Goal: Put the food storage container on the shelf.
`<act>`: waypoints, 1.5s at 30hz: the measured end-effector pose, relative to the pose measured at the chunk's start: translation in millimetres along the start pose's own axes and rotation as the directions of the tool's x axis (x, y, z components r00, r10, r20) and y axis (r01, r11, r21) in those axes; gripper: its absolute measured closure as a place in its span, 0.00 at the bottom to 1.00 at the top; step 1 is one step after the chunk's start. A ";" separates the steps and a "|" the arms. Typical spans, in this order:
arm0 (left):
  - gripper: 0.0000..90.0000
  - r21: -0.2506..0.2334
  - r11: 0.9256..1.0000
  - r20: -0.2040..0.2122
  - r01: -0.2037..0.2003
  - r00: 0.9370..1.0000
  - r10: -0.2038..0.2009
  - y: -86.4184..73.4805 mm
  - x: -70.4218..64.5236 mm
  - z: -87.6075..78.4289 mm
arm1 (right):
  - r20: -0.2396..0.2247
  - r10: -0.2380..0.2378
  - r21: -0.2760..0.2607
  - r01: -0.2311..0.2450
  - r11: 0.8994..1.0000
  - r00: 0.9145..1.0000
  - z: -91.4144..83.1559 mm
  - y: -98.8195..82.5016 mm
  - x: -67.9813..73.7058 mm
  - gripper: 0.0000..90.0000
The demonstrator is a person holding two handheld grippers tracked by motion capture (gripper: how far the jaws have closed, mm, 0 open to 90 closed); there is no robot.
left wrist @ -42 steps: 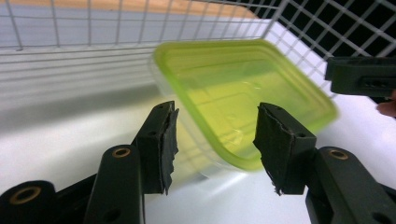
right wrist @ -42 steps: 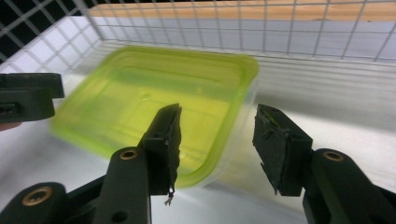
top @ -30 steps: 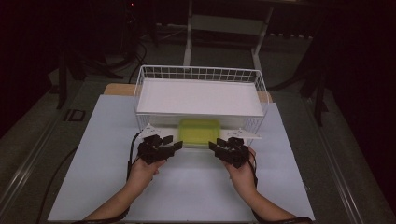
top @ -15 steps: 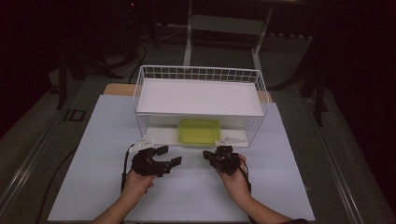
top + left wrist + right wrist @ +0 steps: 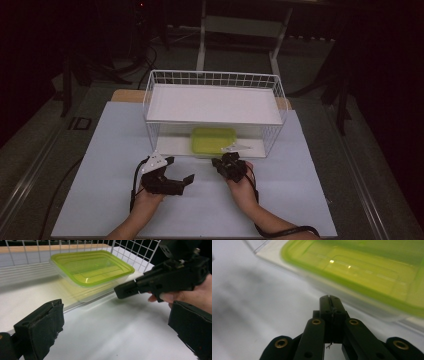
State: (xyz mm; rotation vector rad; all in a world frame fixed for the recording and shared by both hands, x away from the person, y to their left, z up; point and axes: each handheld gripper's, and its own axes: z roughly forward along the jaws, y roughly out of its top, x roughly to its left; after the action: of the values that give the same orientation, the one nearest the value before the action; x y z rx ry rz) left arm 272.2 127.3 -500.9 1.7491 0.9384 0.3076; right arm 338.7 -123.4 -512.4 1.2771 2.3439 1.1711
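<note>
A clear rectangular plastic container with a translucent lime-green lid (image 5: 213, 140) sits on the lower level of a white wire-grid basket (image 5: 278, 92), just ahead of both grippers. The left gripper (image 5: 176, 170) holds its padded black jaws spread wide above the smooth white table (image 5: 300, 200). The right gripper (image 5: 221, 163), jaws pressed together on nothing, points at the container's near edge.

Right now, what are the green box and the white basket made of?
The green box looks like plastic: a glossy, see-through green lid on a clear tub, catching glints of light. The white basket seems to be thin metal wire with a white coating, forming an open grid.
</note>
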 end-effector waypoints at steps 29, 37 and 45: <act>0.01 -0.013 1.000 0.003 -0.006 1.000 0.007 -2.6 0.6 -0.9 | 0.069 0.070 -0.056 -0.066 0.996 0.995 36.3 34.0 -24.0 1.00; 0.01 -0.011 1.000 0.006 -0.007 1.000 0.007 -3.1 0.2 -1.1 | 0.086 0.085 -0.060 -0.080 0.995 0.993 39.3 38.3 -29.0 1.00; 0.01 -0.016 1.000 0.008 -0.004 1.000 0.004 -2.4 -1.0 -1.2 | 0.081 0.072 -0.065 -0.067 0.996 0.994 41.2 39.6 -27.9 1.00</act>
State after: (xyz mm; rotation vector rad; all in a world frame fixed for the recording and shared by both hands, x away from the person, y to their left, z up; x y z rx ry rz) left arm 269.8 127.7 -502.4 1.7364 0.9244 0.3102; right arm 401.1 -111.2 -515.0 1.3687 2.2034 1.1777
